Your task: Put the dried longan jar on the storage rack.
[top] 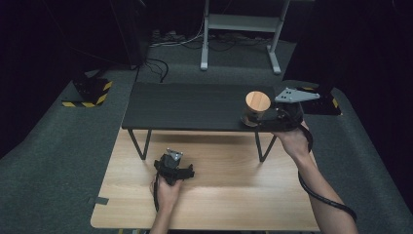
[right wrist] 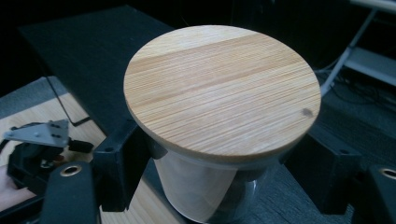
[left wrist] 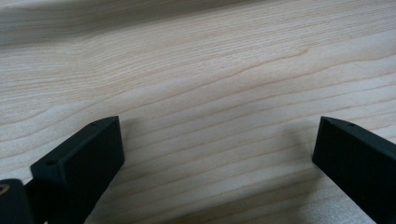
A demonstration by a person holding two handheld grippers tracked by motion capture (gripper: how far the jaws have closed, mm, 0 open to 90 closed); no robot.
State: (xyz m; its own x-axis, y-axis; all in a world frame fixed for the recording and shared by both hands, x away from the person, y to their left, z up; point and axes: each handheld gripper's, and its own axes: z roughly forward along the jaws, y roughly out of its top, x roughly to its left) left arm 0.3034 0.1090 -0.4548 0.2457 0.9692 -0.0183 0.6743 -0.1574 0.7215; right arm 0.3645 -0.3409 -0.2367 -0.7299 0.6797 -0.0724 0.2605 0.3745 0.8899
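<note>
A glass jar with a round wooden lid (top: 257,101) stands at the right end of a low black shelf (top: 185,105). My right gripper (top: 256,118) is shut on the jar's body below the lid. In the right gripper view the lid (right wrist: 224,88) is close up, and the black jaws of the right gripper (right wrist: 224,175) press the glass from both sides. My left gripper (top: 173,165) rests low on the light wooden table (top: 229,195) in front of the shelf. Its jaws stand wide apart over bare wood, so the left gripper (left wrist: 217,135) is open with nothing between them.
The black shelf stands on thin metal legs (top: 143,144) on the wooden table. On the dark carpet behind are a white desk frame (top: 241,29), loose cables (top: 160,68) and a base with yellow-black tape (top: 90,95). The left gripper (right wrist: 37,149) lies off the jar's left side.
</note>
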